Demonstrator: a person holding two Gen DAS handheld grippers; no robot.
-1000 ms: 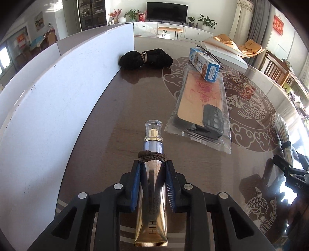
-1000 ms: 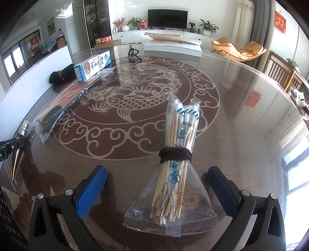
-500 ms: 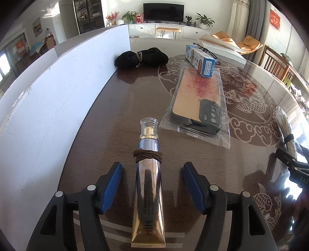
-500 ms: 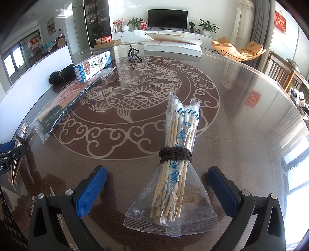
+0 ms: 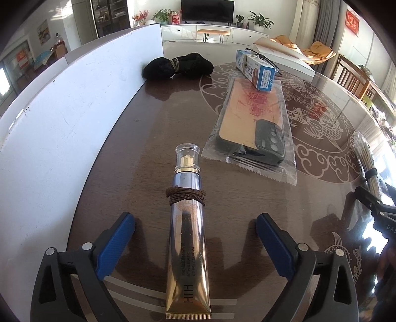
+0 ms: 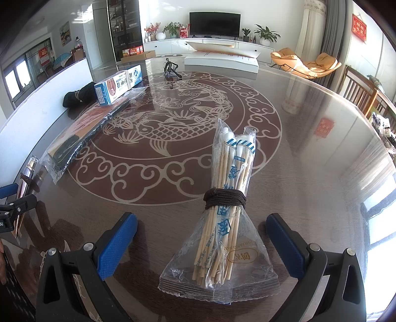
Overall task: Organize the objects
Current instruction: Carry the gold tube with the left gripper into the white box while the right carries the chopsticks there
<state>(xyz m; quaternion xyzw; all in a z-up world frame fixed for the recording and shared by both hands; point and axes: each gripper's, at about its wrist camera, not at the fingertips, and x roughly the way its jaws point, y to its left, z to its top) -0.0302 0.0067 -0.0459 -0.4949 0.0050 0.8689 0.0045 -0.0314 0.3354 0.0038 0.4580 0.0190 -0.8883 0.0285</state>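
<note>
Your left gripper [image 5: 195, 237] fingers are spreading off the gold tube [image 5: 187, 237], now resting released on the tabletop [image 5: 153, 138], while your right gripper [image 6: 201, 240] is waiting, fingers spread around the bagged sticks [image 6: 222, 218].

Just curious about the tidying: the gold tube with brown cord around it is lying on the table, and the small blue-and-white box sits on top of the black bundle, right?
Not quite. The left wrist view shows the box resting on the bagged phone case, apart from the black bundle. The tube does lie on the table.

Home living/dining room. Evidence: black flat-screen TV [image 6: 214, 24] on a long low white media cabinet [image 6: 205, 45], green potted houseplants [image 6: 266, 33] on top, orange cushioned lounge chair [image 6: 305, 63] by grey curtains [image 6: 333, 42], slatted wooden dining chairs [image 6: 360, 93], dark glossy round table with white fish-and-cloud pattern [image 6: 309, 148].
</note>
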